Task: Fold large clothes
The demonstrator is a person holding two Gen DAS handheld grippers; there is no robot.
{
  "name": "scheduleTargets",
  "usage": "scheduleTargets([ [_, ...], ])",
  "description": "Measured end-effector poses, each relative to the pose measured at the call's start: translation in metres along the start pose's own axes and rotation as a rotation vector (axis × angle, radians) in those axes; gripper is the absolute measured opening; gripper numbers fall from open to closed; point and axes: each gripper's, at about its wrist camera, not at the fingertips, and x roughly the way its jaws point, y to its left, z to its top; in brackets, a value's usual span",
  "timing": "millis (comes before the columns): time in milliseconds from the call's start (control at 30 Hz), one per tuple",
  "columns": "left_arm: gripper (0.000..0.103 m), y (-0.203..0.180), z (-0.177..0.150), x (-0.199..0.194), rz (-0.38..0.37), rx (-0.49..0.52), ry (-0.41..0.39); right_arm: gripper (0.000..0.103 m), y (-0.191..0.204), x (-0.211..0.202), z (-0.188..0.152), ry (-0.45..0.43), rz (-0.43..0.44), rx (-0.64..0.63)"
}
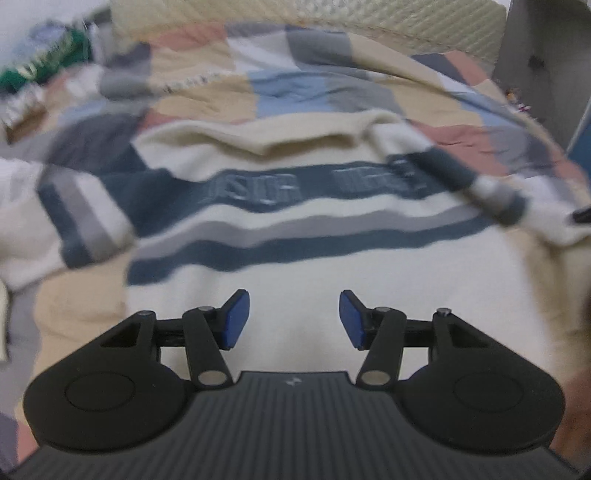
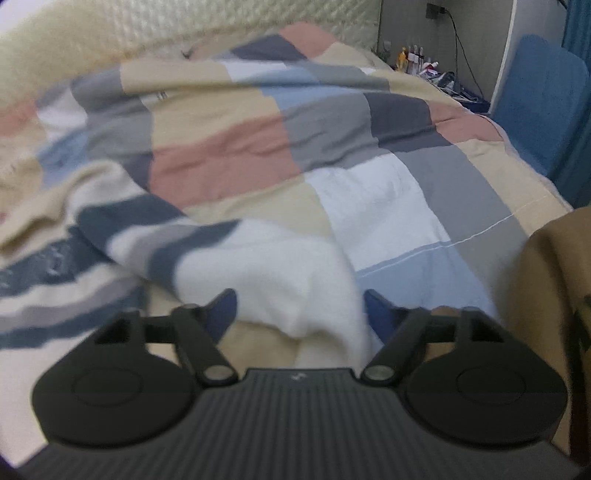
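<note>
A cream sweater [image 1: 295, 236] with dark blue and grey stripes lies spread on a patchwork bedspread [image 1: 303, 85]. My left gripper [image 1: 294, 317] hovers over its plain lower body, open, with nothing between the blue pads [image 1: 236, 319]. One striped sleeve [image 1: 480, 184] crosses the sweater's right shoulder, blurred. In the right wrist view that sleeve's white cuff end [image 2: 266, 266] lies between the wide-set fingers of my right gripper [image 2: 300, 301]. The pads do not pinch it. The rest of the sweater [image 2: 55, 266] stretches off to the left.
A cream woven headboard [image 1: 369, 22] runs along the far side of the bed. A heap of green and white clothes [image 1: 44, 62] sits at the far left. A blue chair [image 2: 535, 103] and a shelf of small bottles [image 2: 413, 59] stand beyond the bed's right edge. Tan fabric [image 2: 554, 277] fills the right border.
</note>
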Motion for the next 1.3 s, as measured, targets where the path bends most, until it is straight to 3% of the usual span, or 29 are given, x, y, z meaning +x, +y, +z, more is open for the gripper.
scheduleTargets([
  [67, 0.060, 0.011, -0.015, 0.016, 0.019, -0.014, -0.035, 0.078, 0.007, -0.015, -0.006, -0.052, 0.031, 0.016],
  [200, 0.060, 0.039, -0.028, 0.047, -0.034, -0.207, 0.019, 0.078, 0.041, -0.044, -0.008, -0.218, 0.072, 0.024],
  [267, 0.060, 0.038, -0.024, 0.047, -0.019, -0.178, -0.026, 0.078, 0.072, -0.044, -0.004, -0.249, 0.119, -0.044],
  [333, 0.060, 0.035, -0.019, 0.046, 0.002, -0.136, -0.062, 0.078, 0.109, -0.034, -0.002, -0.228, 0.190, -0.117],
  [467, 0.060, 0.044, -0.007, 0.049, -0.018, -0.180, -0.101, 0.077, 0.187, 0.008, 0.000, -0.151, 0.365, -0.197],
  [600, 0.060, 0.054, -0.004, 0.057, -0.005, -0.171, -0.129, 0.073, 0.266, 0.059, -0.002, -0.115, 0.453, -0.289],
  [733, 0.060, 0.059, -0.001, 0.070, -0.022, -0.157, -0.143, 0.059, 0.335, 0.124, -0.005, -0.010, 0.436, -0.284],
  [867, 0.060, 0.072, 0.007, 0.078, -0.073, -0.179, -0.176, 0.062, 0.375, 0.159, 0.004, -0.117, 0.390, -0.329],
  [1033, 0.060, 0.097, 0.013, 0.098, -0.176, -0.292, -0.162, 0.057, 0.395, 0.189, 0.053, -0.239, 0.370, -0.320],
  [1233, 0.060, 0.110, 0.013, 0.113, -0.237, -0.364, -0.164, 0.057, 0.421, 0.225, 0.095, -0.290, 0.339, -0.316],
  [1300, 0.060, 0.110, 0.011, 0.115, -0.241, -0.358, -0.173, 0.057, 0.428, 0.237, 0.099, -0.266, 0.327, -0.322],
])
